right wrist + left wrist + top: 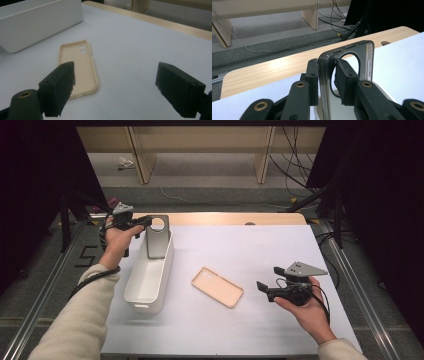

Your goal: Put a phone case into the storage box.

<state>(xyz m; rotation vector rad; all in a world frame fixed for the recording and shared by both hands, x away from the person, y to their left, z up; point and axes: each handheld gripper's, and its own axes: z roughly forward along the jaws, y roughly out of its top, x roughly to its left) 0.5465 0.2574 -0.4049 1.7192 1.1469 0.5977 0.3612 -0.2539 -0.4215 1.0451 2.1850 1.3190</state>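
A dark grey phone case point(158, 240) with a round camera hole stands upright at the far end of a white bin point(142, 290). My left gripper point(148, 221) reaches its top edge from the left. In the left gripper view the case point(364, 57) stands between the jaws of that gripper point(327, 62): the left pad lies against it and a small gap shows at the right pad. A beige phone case point(217, 287) lies hollow side up on the white table. To its right, my right gripper point(268, 278) hangs wide open and holds nothing, its jaws point(116, 67) pointing at the beige case point(80, 67).
The white mat point(260, 245) covers a wooden table whose bare edge point(225, 218) runs along the far side. Beyond it are wooden shelf legs point(140, 160) and cables on the floor. The bin's wall point(37, 27) stands left of the beige case.
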